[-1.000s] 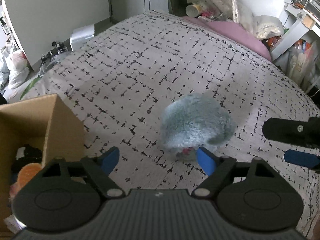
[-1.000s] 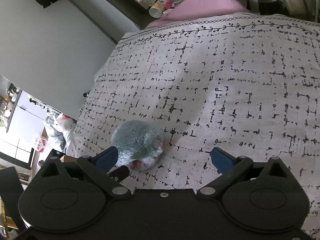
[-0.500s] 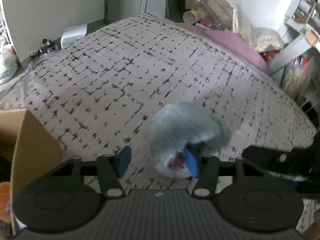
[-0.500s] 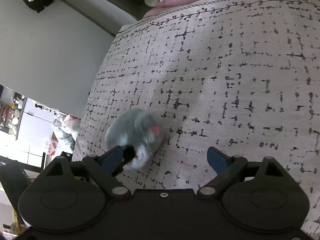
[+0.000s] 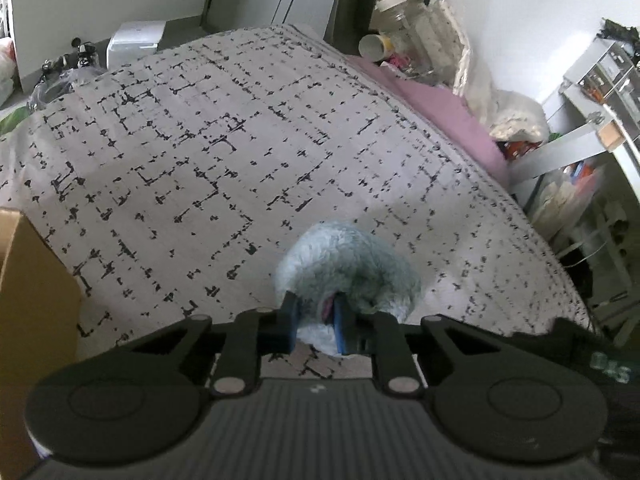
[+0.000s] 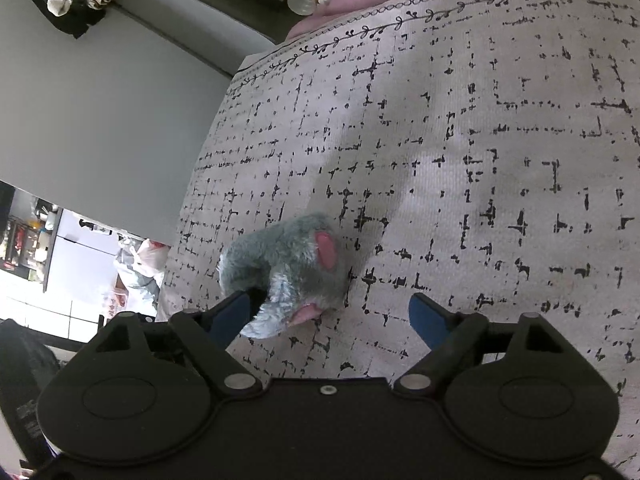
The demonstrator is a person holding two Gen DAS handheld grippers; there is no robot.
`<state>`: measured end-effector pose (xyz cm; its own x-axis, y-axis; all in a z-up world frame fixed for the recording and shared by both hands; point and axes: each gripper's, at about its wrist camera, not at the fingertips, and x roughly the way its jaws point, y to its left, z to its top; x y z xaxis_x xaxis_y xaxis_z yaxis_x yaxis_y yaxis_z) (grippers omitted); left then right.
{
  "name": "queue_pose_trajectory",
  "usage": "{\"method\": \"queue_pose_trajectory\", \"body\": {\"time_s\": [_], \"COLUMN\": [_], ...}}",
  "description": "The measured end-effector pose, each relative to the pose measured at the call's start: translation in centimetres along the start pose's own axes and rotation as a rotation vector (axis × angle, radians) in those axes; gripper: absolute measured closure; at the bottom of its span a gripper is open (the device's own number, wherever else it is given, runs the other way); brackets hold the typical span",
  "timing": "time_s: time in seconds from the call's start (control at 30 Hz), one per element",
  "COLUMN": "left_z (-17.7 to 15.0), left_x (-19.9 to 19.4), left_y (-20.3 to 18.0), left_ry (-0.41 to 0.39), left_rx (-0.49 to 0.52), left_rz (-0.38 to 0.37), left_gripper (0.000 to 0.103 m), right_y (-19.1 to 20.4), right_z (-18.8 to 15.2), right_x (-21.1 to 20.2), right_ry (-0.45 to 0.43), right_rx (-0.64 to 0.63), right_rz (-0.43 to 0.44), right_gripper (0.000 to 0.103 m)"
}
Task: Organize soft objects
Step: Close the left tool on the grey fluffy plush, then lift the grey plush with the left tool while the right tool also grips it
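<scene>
Grey-blue plush fills the centre of the left wrist view: a soft toy (image 5: 348, 264) with pink patches sits on the bed (image 5: 192, 152), its near edge pinched between the blue fingers (image 5: 289, 314) of the left gripper (image 5: 314, 318), which are drawn close together on the fur. The toy bulges away from the fingers, straight ahead along their line, so only its near rim is held. To the gripper's left, at the frame's edge, stands a cardboard box (image 5: 28, 292), just beside the bed's patterned cover; by judgement that is where the toy is bound, a short swing leftward and over the box wall.

From the right wrist view the same toy (image 6: 288, 264) lies ahead and to the left of the right gripper (image 6: 332, 316), whose fingers (image 6: 426, 318) are spread wide with nothing between them; the left gripper's tip shows at the toy's edge. The left hand is plainly the nearer and the one engaged. With so shallow a hold on loose fur, the plush may slip once lifted.
</scene>
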<state>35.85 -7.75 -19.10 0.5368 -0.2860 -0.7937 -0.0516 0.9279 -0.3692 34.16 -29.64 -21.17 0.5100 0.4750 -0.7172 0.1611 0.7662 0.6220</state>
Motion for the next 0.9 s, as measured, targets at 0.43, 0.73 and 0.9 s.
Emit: {"method": "queue_pose_trajectory", "body": {"time_s": [0.43, 0.73, 0.9], "left_z": [-1.8, -3.4, -4.0], "left_x": [-3.4, -5.7, -7.3], "left_y": [-0.3, 0.3, 0.5], "left_ry": [0.008, -0.024, -0.056], "left_rx": [-0.025, -0.023, -0.030], "left_rz": [-0.050, -0.037, -0.026], "left_gripper": [0.090, 0.091, 0.092], "right_y": [-0.3, 2.6, 3.1], "right_z": [-1.1, -2.6, -2.8], "right_x": [-0.3, -2.2, -3.2], "right_ry": [0.054, -0.001, -0.022], "right_rx": [0.021, -0.128, -0.137], "right_rz": [0.038, 0.090, 0.111], "right_gripper": [0.082, 0.103, 0.103]}}
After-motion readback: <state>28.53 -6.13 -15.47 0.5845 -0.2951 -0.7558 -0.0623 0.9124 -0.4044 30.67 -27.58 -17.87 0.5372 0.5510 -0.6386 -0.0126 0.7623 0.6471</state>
